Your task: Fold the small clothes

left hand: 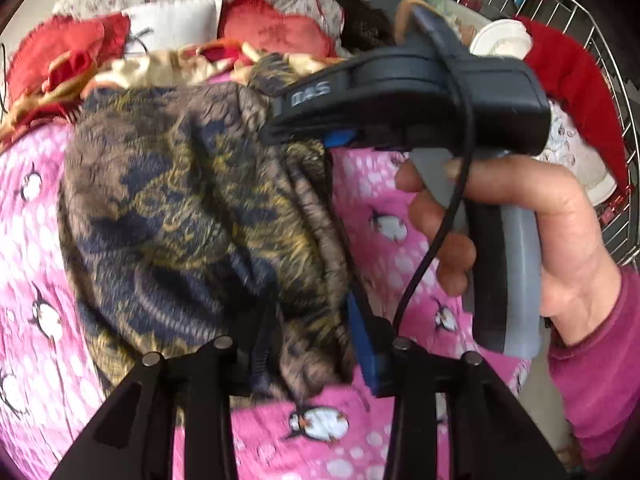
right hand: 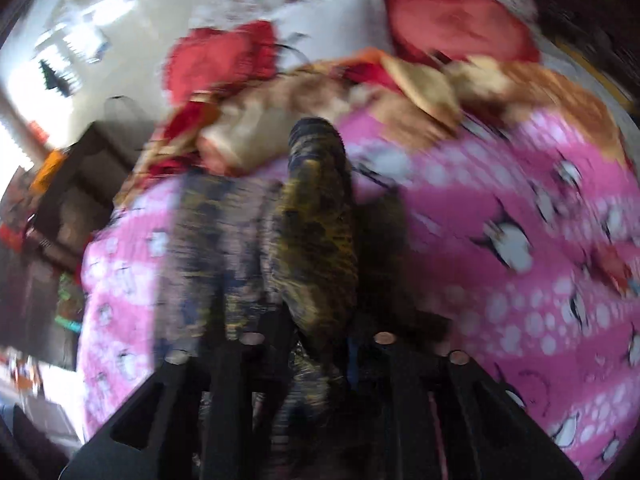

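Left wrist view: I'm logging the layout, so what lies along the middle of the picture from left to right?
Pink penguin blanket → dark patterned garment → hand on the right gripper's handle → wire basket.

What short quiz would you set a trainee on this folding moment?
1. Which print covers the pink blanket? A penguins, B flowers, C stars.
2. True or false: the garment lies between the fingers of the left tool.
3. Fill in: the hand holding the right tool has a ___ sleeve.
Key: 1 A; 2 true; 3 pink.
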The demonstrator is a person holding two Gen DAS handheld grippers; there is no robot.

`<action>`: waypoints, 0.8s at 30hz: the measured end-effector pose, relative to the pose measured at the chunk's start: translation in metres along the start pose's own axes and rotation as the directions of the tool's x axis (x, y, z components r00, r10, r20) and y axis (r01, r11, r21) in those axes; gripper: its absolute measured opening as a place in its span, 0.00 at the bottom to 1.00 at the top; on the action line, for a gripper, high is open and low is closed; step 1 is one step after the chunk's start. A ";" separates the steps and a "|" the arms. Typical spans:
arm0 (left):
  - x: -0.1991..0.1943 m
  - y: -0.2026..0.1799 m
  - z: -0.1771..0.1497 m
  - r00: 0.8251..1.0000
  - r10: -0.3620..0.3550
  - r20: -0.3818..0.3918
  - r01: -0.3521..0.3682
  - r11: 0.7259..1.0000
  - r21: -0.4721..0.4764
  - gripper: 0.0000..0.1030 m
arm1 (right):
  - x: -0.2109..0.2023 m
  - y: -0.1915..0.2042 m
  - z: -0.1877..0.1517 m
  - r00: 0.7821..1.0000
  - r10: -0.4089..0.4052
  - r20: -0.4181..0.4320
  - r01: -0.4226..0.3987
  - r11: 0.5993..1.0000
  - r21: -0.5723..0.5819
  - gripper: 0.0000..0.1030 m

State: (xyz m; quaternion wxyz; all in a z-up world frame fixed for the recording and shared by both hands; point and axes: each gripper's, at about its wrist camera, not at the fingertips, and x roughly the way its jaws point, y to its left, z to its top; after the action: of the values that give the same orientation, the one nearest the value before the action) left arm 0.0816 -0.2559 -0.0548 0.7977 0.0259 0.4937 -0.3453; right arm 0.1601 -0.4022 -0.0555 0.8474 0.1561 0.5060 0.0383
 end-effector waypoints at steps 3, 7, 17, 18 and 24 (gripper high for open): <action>-0.039 0.014 -0.008 0.996 0.031 0.087 -0.033 0.999 0.020 0.66 | -0.025 -0.005 -0.011 0.998 0.010 0.058 -0.011 1.000 0.008 0.33; -0.071 0.041 -0.016 0.969 0.175 0.177 -0.180 0.984 0.012 0.77 | -0.063 0.011 -0.038 0.994 0.034 0.104 -0.026 0.997 -0.078 0.35; -0.016 0.074 -0.054 0.954 0.298 0.020 -0.297 0.955 -0.026 0.77 | -0.039 0.013 -0.105 0.998 -0.047 0.030 0.051 0.990 -0.129 0.01; -0.007 0.077 -0.057 0.953 0.304 -0.008 -0.304 0.952 -0.020 0.77 | -0.036 0.002 -0.106 0.999 -0.037 0.008 0.038 0.995 -0.091 0.01; -0.023 0.078 -0.054 0.949 0.313 0.048 -0.311 0.949 -0.044 0.76 | -0.057 -0.027 -0.084 0.997 -0.006 0.077 0.003 0.999 0.034 0.23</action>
State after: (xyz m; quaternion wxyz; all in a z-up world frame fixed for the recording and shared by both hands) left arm 0.0785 -0.1642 -0.0875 0.8556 0.0799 0.4678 -0.2066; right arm 0.0569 -0.4210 -0.0526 0.8637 0.1708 0.4737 0.0218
